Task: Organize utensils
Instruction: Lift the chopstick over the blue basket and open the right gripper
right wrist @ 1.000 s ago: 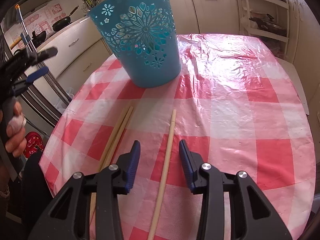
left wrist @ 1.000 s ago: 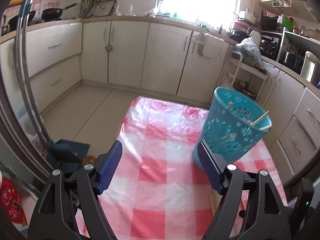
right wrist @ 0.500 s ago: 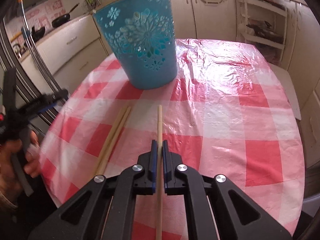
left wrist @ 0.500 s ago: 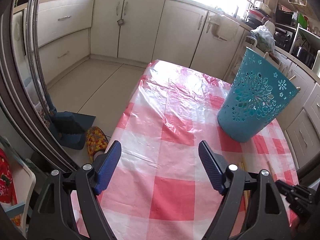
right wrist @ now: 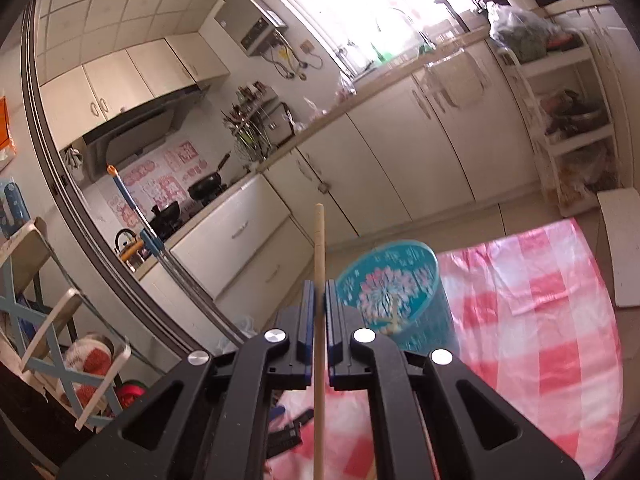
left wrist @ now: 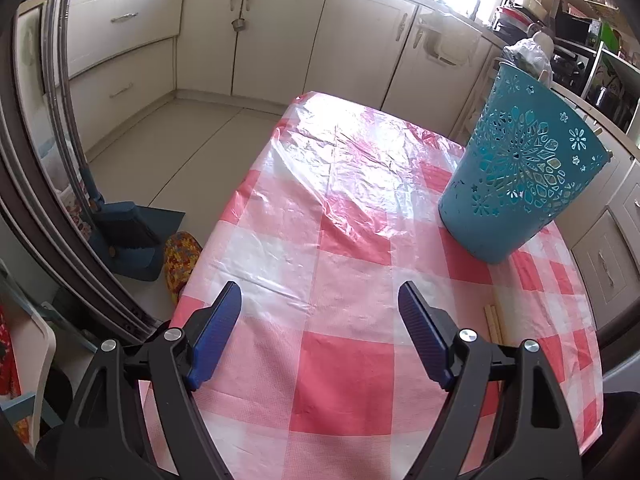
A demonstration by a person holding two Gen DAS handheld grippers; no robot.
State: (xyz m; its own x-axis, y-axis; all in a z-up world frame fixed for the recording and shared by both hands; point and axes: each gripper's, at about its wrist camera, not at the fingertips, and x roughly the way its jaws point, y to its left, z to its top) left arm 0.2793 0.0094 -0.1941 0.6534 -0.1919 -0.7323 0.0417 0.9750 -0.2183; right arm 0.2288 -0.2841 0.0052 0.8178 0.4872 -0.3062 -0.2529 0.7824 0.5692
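My right gripper (right wrist: 319, 294) is shut on a long wooden chopstick (right wrist: 319, 248), held in the air above the table and above the teal perforated basket (right wrist: 394, 292), which holds several utensils. In the left wrist view the basket (left wrist: 516, 176) stands at the right of the red-and-white checked tablecloth (left wrist: 340, 216). My left gripper (left wrist: 320, 308) is open and empty, low over the near part of the table. The ends of two more chopsticks (left wrist: 493, 322) lie on the cloth beside its right finger.
Cream kitchen cabinets (left wrist: 280, 36) run along the far wall. A blue dustpan (left wrist: 132, 236) and a colourful slipper (left wrist: 180, 256) lie on the floor left of the table. A white-and-blue folding rack (right wrist: 48, 320) stands at the left.
My right gripper closed on the chopstick, lifted it off the cloth and raised it above the basket. My left gripper moved back and lower, staying open.
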